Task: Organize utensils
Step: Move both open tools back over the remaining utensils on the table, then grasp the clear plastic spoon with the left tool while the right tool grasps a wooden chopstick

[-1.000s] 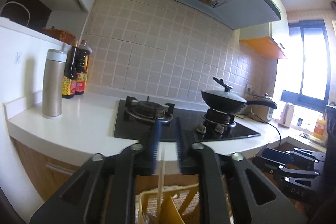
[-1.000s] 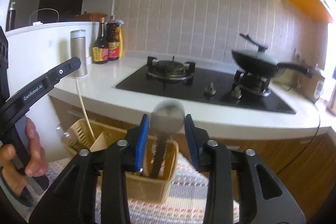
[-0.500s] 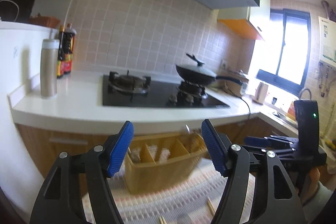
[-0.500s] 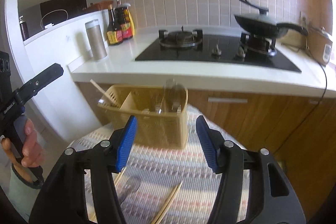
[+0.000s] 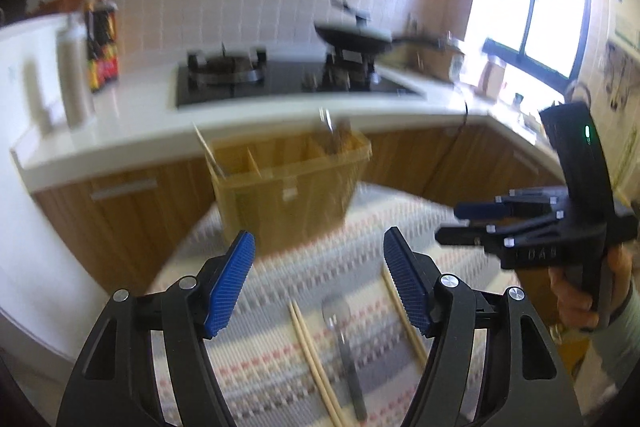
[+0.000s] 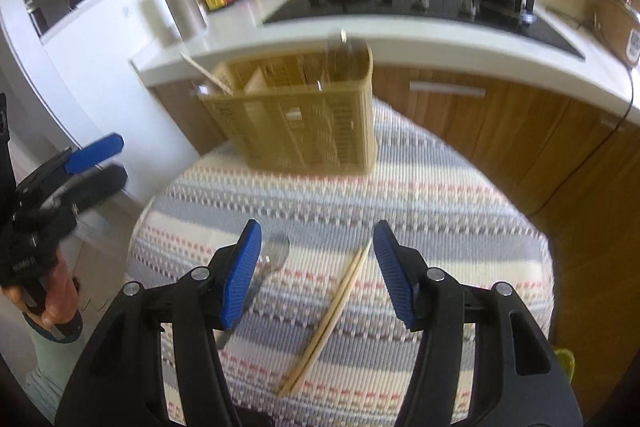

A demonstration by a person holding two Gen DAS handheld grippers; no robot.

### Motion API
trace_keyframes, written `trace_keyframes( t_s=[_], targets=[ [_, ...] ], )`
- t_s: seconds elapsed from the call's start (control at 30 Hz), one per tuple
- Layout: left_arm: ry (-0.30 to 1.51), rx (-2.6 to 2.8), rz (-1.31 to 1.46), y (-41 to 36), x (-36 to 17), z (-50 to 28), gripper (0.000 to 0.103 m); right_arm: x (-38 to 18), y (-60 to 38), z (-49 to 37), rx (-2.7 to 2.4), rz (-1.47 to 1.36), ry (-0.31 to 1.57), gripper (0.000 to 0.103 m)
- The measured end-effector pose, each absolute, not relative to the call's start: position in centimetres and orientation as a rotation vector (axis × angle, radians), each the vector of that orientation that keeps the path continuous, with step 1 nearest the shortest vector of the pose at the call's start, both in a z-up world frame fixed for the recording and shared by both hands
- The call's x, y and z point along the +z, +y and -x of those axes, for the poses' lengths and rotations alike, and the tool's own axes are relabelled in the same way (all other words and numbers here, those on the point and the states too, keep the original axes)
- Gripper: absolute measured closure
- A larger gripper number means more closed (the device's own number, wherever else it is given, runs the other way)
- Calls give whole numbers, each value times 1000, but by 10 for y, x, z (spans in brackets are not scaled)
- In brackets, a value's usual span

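- The left gripper (image 5: 318, 279) hung above the striped mat (image 5: 400, 227) with its jaws spread wide and nothing between the blue pads (image 5: 230, 283).
- The right gripper (image 6: 316, 269) was likewise spread and empty over the same mat (image 6: 440, 195).
- The yellow utensil basket (image 6: 304, 123) stood upright at the mat's far edge, at 12 o'clock from both grippers, just in front of the wooden cabinets (image 6: 500, 119).
- In the basket, 1 chopstick (image 6: 206, 73) leaned out of the leftmost compartment toward 10 o'clock; a blurred metal utensil (image 6: 340, 47) rose from the rightmost compartment.
- On the mat in the right wrist view, a pair of chopsticks (image 6: 328, 323) lay side by side between the pads, running from 7 to 1 o'clock.
- A metal spoon (image 6: 272, 255) lay at 9 o'clock from that pair, partly hidden by the left pad.
- In the left wrist view the spoon (image 5: 344, 339) lay between 2 touching chopsticks (image 5: 312, 351) at its 9 o'clock and another chopstick (image 5: 402, 315) at its 3 o'clock.
- The white counter (image 5: 132, 123) carried a black hob (image 5: 280, 83) with a pan (image 5: 352, 41), a steel flask (image 5: 74, 79) and sauce bottles (image 5: 102, 55).
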State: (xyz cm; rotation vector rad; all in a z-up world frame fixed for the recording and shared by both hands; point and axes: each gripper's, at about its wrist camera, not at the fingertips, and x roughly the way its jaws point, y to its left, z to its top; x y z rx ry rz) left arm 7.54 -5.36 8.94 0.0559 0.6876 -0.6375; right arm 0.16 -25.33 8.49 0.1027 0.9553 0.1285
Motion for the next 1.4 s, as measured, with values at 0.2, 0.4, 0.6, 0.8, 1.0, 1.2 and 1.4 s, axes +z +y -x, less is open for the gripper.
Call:
trace_keyframes(
  t_s=[0.2,0.4,0.6,0.8,1.0,1.2,1.4],
  targets=[
    [852,-639,-88,-62,38,-85,38,41,-262,-11,120,-147,1099,54],
    [998,-679,-112,-75,-7,-95,42,-7,-273,-19,94,-208,1231,81],
    [1046,-665,-231,-99,-38,-91,55,-38,-279,-25,85,-248,1315,87],
    [1064,-643,-317,-116,-52,-90,55,-48,-274,-27,97,-250,1327,87],
    [1077,-630,-338,-133,-56,-101,55,-51,-267,-26,90,-215,1331,87],
    [1068,-585,-380,-152,-62,-117,54,-51,-258,-25,71,-172,1331,87],
    [1060,-583,-389,-163,-63,-125,53,-49,-242,-32,54,-94,1330,87]
  ],
)
